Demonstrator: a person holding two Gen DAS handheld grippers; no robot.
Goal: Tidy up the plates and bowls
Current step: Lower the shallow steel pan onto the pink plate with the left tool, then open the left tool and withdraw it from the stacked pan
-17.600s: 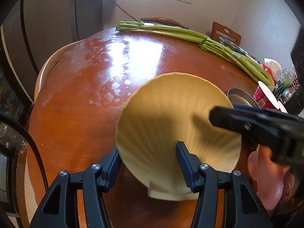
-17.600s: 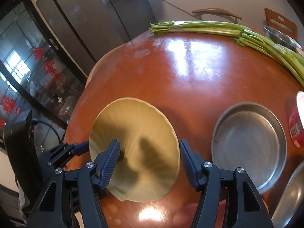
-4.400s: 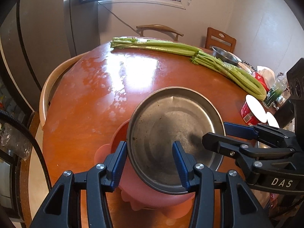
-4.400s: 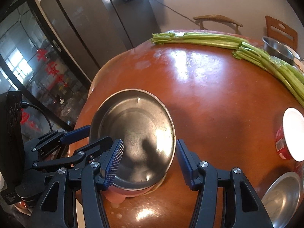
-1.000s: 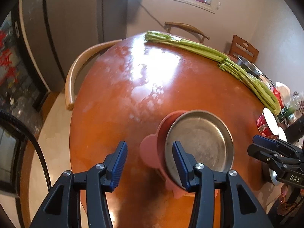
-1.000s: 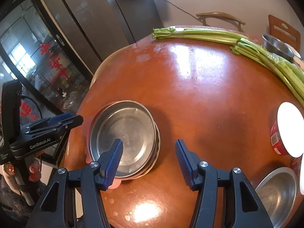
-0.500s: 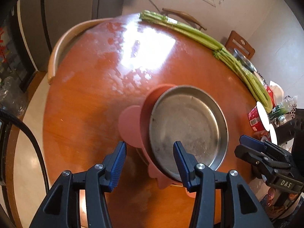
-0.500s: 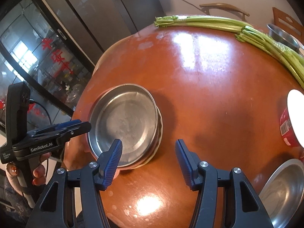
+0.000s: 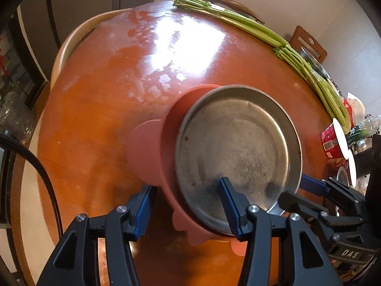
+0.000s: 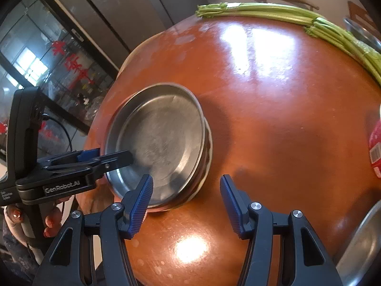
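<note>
The left gripper is opening, its jaws astride the near edge of the pink plate and the steel plate stacked on it, pads not pressing. The right gripper stands partly open and holds nothing, one finger over that stack's rim, the other over bare table. The stack sits near the table's edge; celery lies along the far side.

Both wrist cameras are looking steeply down along their own fingers at the round table, close above it. The left view is facing the stack of plates from its near-left side; the right view is sharing that stack, lying left of centre.
</note>
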